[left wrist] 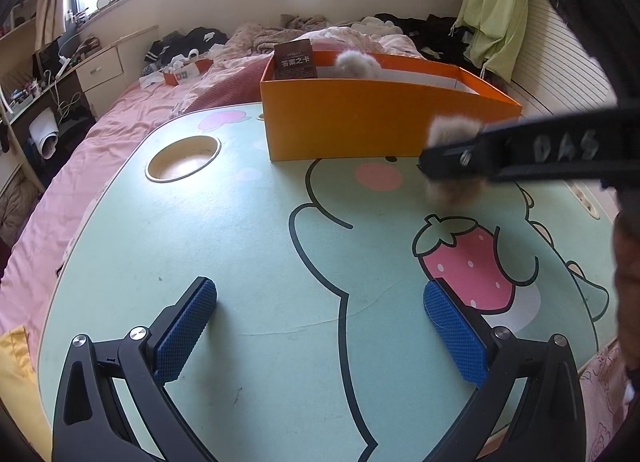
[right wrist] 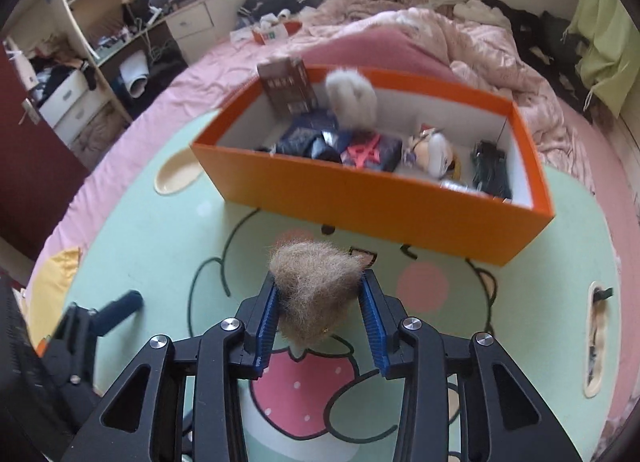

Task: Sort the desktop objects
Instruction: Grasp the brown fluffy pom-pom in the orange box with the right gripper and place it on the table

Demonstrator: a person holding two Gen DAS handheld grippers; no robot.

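Near the counter's [right wrist: 160, 262] middle, just in front of the orange box [right wrist: 360, 202], the right claw [right wrist: 320, 302] is closed on a tan fluff ball [right wrist: 316, 294], its blue pads pressing both sides and lifting it clear of the printed top. Over the counter's near edge the left claw [left wrist: 320, 326] stands at its widest with nothing between its pads. At the far edge the box holds a brown card pack [right wrist: 286, 88] in its left corner, a grey fluffy toy [right wrist: 352, 98], dark bundles, a doll and a dark case at its right end
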